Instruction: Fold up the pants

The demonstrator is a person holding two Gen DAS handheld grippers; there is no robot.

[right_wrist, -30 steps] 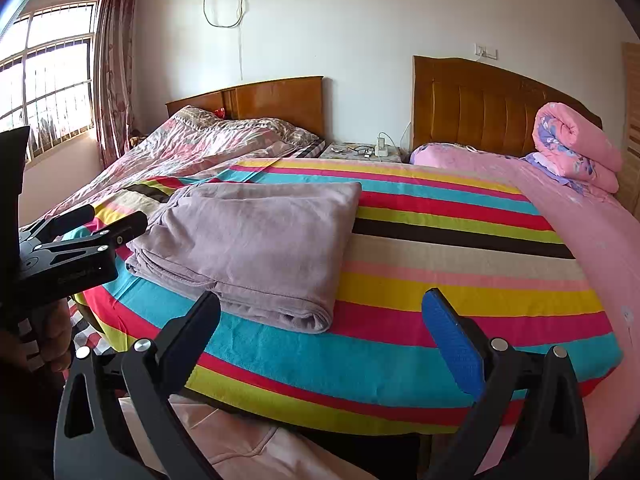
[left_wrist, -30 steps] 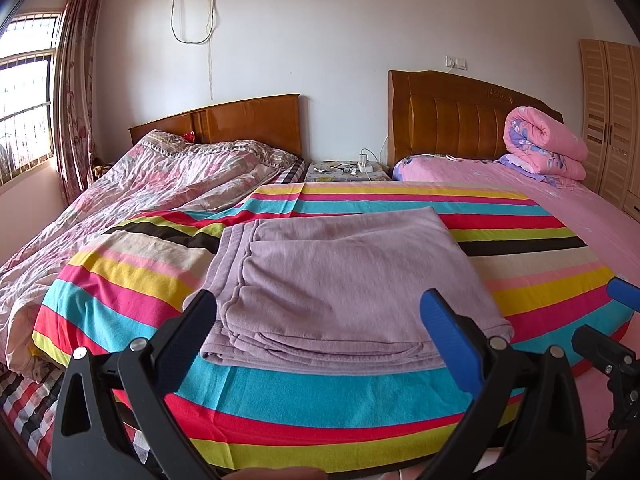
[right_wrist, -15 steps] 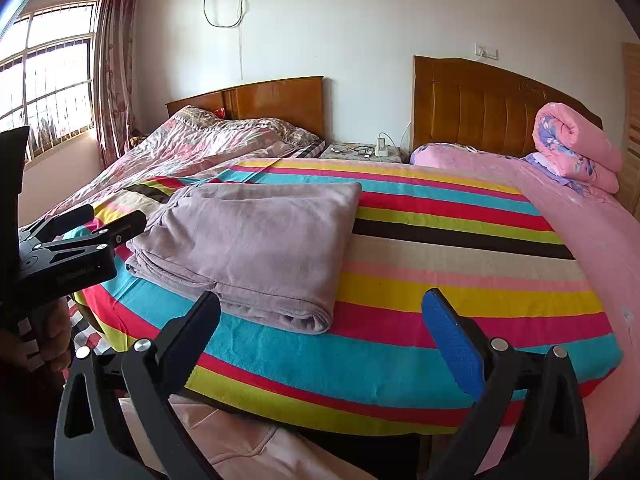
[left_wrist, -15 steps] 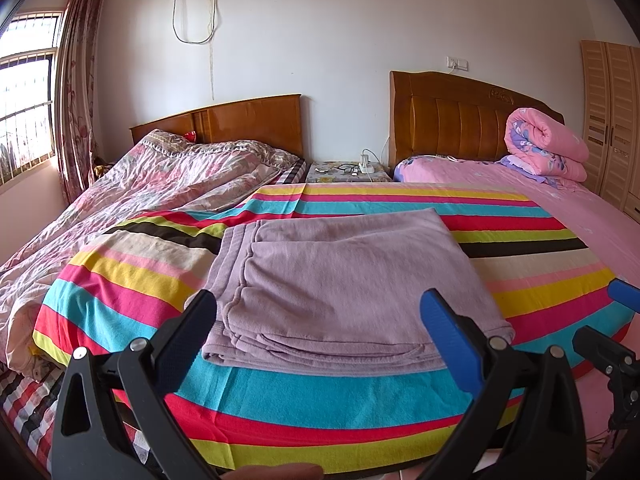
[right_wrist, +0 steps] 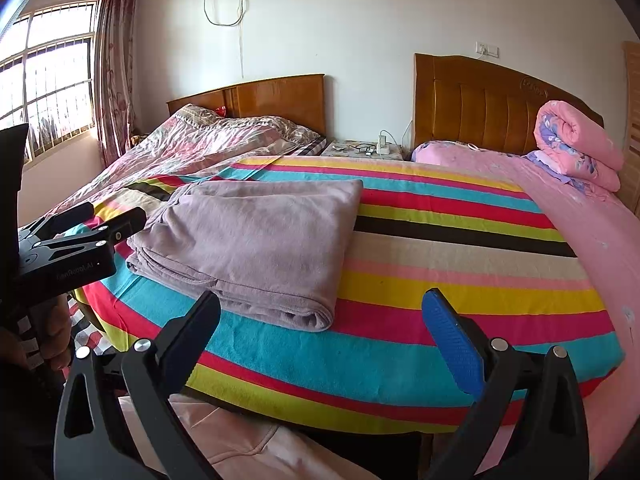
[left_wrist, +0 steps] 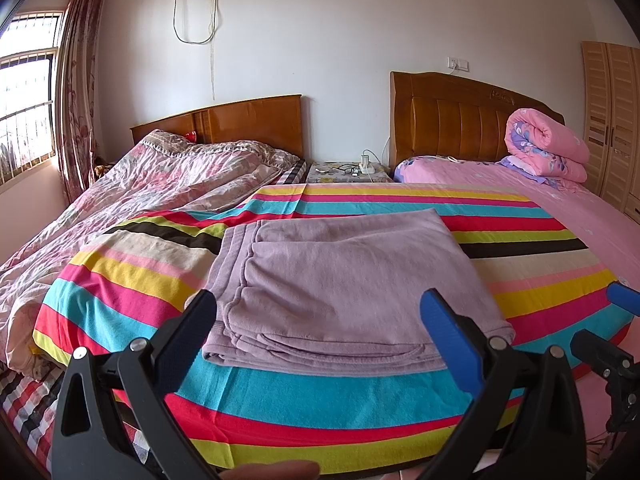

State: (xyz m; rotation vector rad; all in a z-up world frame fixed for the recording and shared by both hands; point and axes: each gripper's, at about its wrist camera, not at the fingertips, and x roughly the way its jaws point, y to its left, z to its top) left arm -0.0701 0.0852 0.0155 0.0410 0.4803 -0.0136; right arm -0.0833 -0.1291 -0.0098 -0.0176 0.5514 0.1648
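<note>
On one striped blanket (left_wrist: 400, 408), one folded pants (left_wrist: 340, 276); left gripper (left_wrist: 320, 312) and right gripper (right_wrist: 324, 312) wide apart, empty.

Your striped bedspread (left_wrist: 360, 404) carries the folded lilac pants (left_wrist: 340, 280); beyond the pants, a rolled pink quilt (left_wrist: 544, 148), seemingly on the pink sheet (left_wrist: 580, 216).

A home bedroom.
Two beds with wooden headboards (left_wrist: 460, 124) stand at the far wall, a nightstand (left_wrist: 346, 172) between, curtained window (left_wrist: 28, 92) left, wardrobe (left_wrist: 612, 120) right.
</note>
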